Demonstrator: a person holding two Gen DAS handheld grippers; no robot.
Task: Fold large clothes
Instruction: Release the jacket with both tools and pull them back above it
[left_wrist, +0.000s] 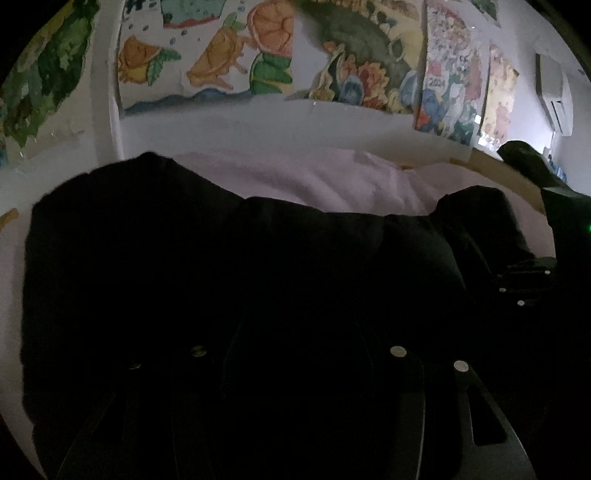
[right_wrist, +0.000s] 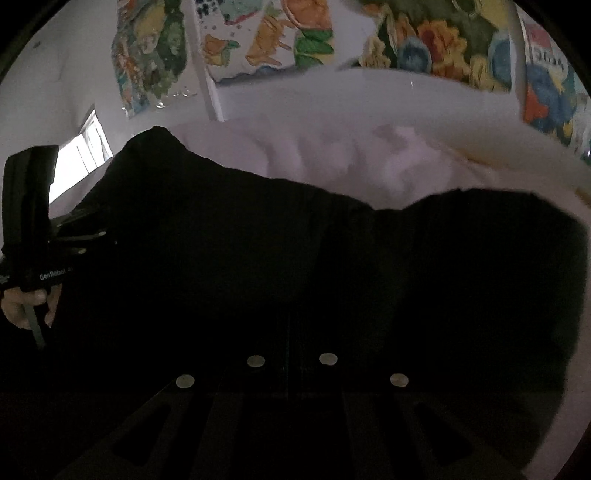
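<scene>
A dark, dim scene. A large black garment (left_wrist: 155, 258) lay spread on a pale pink sheet (left_wrist: 314, 181), filling the space directly ahead of and beneath both claws. In the left wrist view the left gripper (left_wrist: 295, 354) sat low against the black cloth, its fingers lost in shadow, so I could not tell how far apart they were or whether they held the fabric. The right gripper (right_wrist: 291, 360) showed its two fingers close together, seemingly pressed on the same dark cloth, though a firm grip could not be confirmed. The person's left hand (right_wrist: 26, 306) held its tool at that claw's far left. Beyond the garment, colourful flower posters (left_wrist: 221, 62) covered a white wall (left_wrist: 258, 129).
</scene>
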